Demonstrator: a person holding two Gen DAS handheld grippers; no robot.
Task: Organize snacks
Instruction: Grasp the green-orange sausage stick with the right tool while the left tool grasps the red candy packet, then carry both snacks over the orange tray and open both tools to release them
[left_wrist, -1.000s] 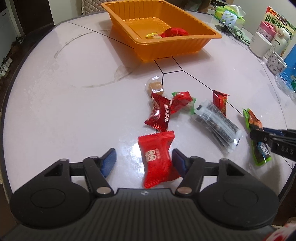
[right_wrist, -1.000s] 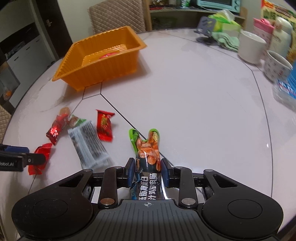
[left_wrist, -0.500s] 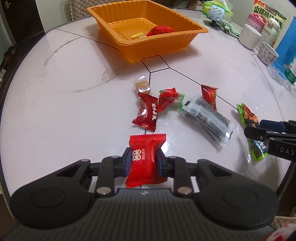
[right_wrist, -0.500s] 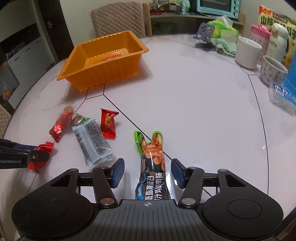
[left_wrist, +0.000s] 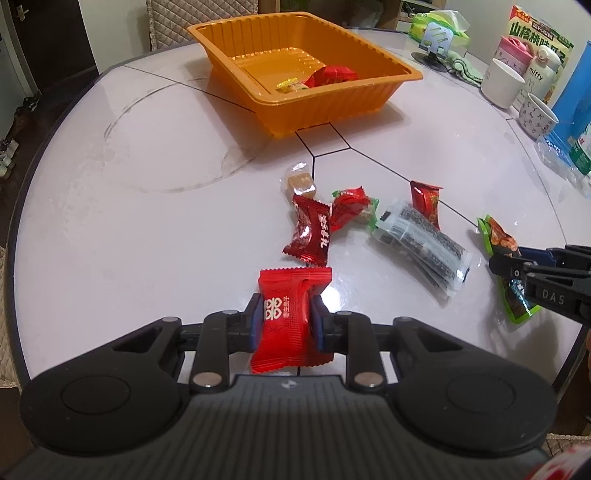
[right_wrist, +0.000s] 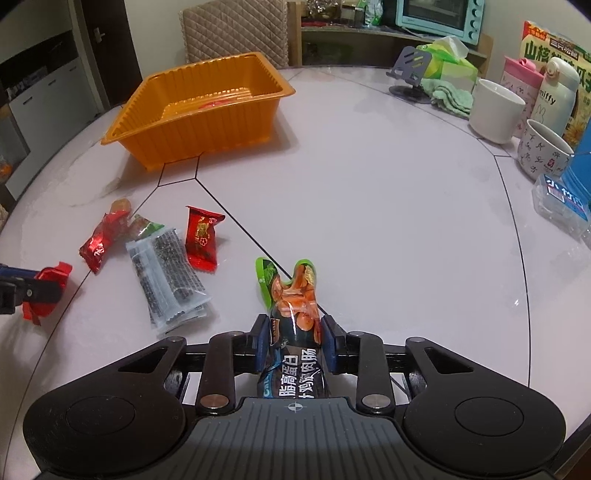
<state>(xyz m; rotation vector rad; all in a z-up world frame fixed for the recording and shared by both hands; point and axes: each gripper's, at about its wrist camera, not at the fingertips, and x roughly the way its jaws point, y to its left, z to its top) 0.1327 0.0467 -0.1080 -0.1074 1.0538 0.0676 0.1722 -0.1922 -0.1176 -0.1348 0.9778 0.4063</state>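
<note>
My left gripper (left_wrist: 286, 317) is shut on a red candy packet (left_wrist: 291, 291) close above the white table. My right gripper (right_wrist: 295, 336) has its jaws closing on a green and black sausage pack (right_wrist: 295, 306), and its pads press the pack's sides. Beyond, the orange tray (left_wrist: 369, 86) holds a red packet (left_wrist: 332, 75) and a yellow one (left_wrist: 291, 85). Loose between the tray and the grippers lie a caramel cube (left_wrist: 301, 184), a red candy (left_wrist: 310, 232), a red-green candy (left_wrist: 351, 208), a small red pack (left_wrist: 424, 203) and a clear pack of dark sticks (left_wrist: 421, 243).
Along the table's right edge stand a white mug (right_wrist: 495, 110), a patterned cup (right_wrist: 543, 151), a white bottle (right_wrist: 557, 92), a clear plastic box (right_wrist: 561, 206) and a phone stand (right_wrist: 410, 70) by a tissue box. A padded chair (right_wrist: 236, 29) stands behind the tray.
The left gripper shut on the red candy packet that lay between its open jaws. The right gripper opened around the sausage pack, then shut on it again.
</note>
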